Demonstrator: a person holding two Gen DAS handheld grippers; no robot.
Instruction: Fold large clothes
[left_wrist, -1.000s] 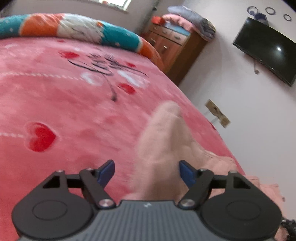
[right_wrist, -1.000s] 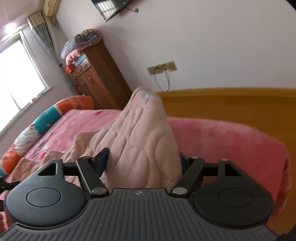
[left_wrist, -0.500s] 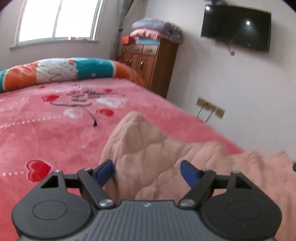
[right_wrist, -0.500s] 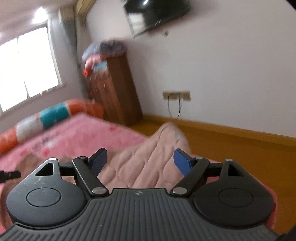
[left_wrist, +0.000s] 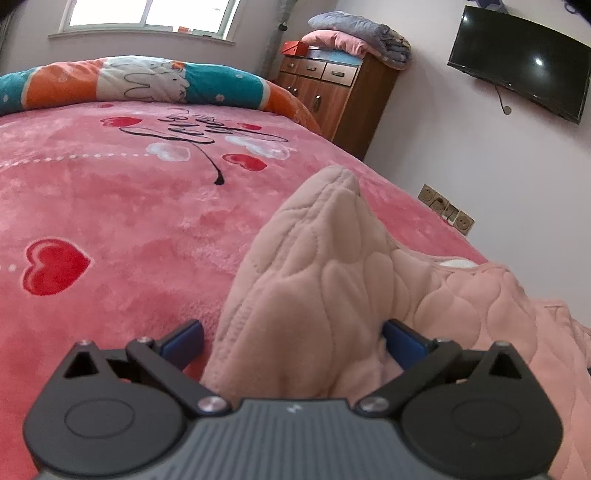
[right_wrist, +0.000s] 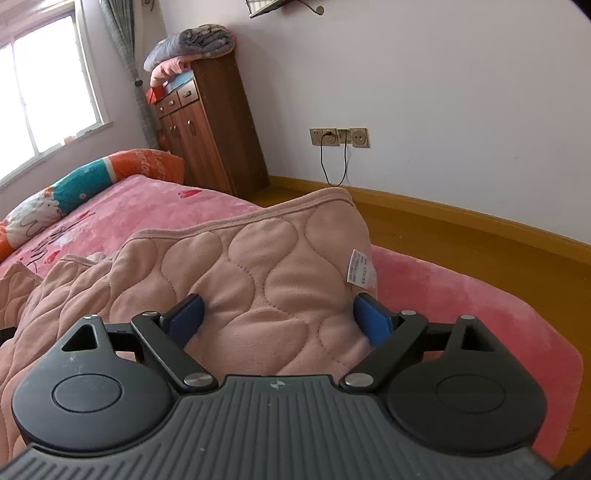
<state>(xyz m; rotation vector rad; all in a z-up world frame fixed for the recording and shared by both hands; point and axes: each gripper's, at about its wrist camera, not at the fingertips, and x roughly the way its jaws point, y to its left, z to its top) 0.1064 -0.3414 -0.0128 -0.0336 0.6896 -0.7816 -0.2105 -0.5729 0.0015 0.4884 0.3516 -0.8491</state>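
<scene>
Garment (right_wrist: 258, 266): pink quilted cloth, lying bunched along the bed's (left_wrist: 122, 221) wall-side edge, near the foot corner in the right view. Left gripper (left_wrist: 291, 341): fingers standing wide apart, a raised fold of cloth bulging between them; whether the pads are pressing it cannot be told. Right gripper (right_wrist: 279, 319): likewise spread, straddling the hemmed corner beside the care label (right_wrist: 360, 267). Handling advice: keeping both corners level and taut, carrying them across together, laying hem onto hem before letting go. Change from half a second ago: both views are steadying, the cloth is rising higher between each pair of fingers, and the right view is now showing the label.
</scene>
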